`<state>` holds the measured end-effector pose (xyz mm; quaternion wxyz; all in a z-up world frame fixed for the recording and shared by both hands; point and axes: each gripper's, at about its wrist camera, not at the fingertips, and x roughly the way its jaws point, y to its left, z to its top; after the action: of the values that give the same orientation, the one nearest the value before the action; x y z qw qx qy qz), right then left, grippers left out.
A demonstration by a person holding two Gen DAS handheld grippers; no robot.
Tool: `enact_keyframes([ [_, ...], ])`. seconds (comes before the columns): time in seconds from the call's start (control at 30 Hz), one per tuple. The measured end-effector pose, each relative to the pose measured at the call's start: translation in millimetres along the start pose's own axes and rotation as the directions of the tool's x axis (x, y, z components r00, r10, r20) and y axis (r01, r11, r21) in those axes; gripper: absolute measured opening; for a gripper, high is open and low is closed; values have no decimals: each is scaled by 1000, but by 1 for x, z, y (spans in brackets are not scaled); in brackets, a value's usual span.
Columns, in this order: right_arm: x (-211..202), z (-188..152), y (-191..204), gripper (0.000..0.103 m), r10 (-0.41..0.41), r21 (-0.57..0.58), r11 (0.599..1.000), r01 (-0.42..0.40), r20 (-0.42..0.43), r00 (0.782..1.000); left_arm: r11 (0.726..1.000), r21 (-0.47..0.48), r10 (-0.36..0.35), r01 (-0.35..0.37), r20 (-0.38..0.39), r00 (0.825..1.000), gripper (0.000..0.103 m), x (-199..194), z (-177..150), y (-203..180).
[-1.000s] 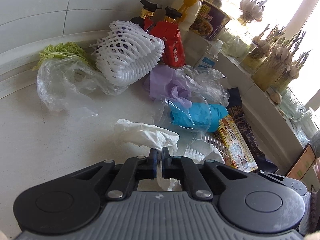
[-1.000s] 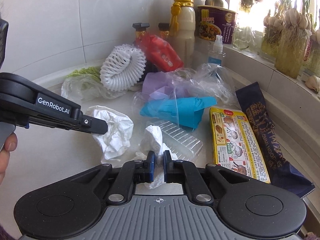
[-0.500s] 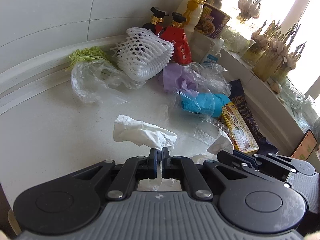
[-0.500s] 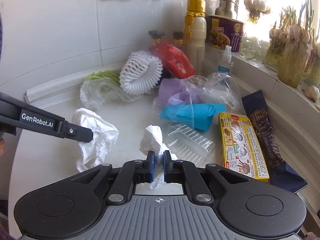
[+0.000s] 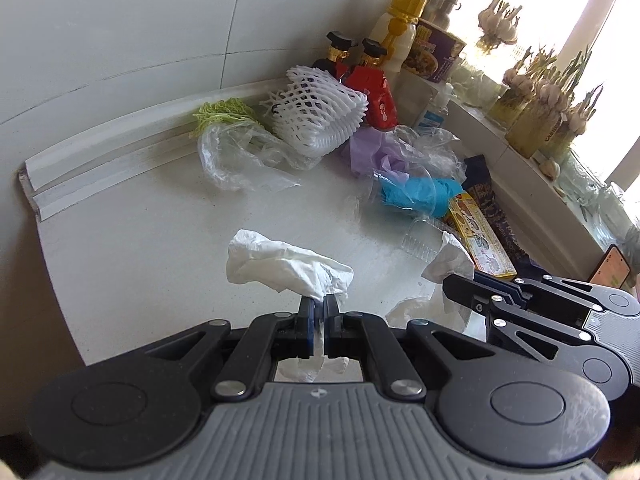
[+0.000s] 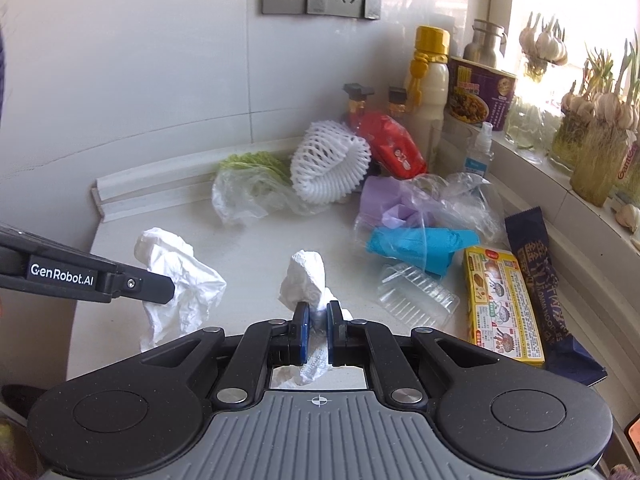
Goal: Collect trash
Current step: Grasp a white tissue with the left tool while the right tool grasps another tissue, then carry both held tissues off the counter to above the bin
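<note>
My left gripper (image 5: 319,307) is shut on a crumpled white tissue (image 5: 280,266) and holds it above the white counter (image 5: 140,240). My right gripper (image 6: 317,313) is shut on a smaller white tissue wad (image 6: 306,276), also lifted off the counter. In the right wrist view the left gripper (image 6: 160,290) comes in from the left with its tissue (image 6: 180,280). In the left wrist view the right gripper (image 5: 452,290) sits at the lower right with its wad (image 5: 450,260).
Trash lies on the counter's far right: a white foam net (image 6: 330,170), clear plastic bags (image 6: 248,196), a purple bag (image 6: 384,200), a blue wrapper (image 6: 420,242), a clear tray (image 6: 416,294), a yellow box (image 6: 502,304) and a dark wrapper (image 6: 540,280). Bottles (image 6: 428,80) stand at the back corner.
Both grippers have pulled back and up from the trash pile with their tissues still held. The counter's left edge has come into view.
</note>
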<state>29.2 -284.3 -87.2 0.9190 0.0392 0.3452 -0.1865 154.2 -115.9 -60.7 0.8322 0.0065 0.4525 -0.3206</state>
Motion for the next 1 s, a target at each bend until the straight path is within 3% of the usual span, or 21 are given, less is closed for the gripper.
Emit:
enact_keyframes([
  [0.6, -27, 7, 62, 7, 110, -90, 990, -110, -5, 994, 996, -52, 74, -74, -2, 997, 4, -53, -34, 34],
  [1.0, -29, 8, 113, 7, 224, -141, 963, -229, -46, 973, 982, -123, 141, -140, -4, 990, 4, -80, -59, 72],
])
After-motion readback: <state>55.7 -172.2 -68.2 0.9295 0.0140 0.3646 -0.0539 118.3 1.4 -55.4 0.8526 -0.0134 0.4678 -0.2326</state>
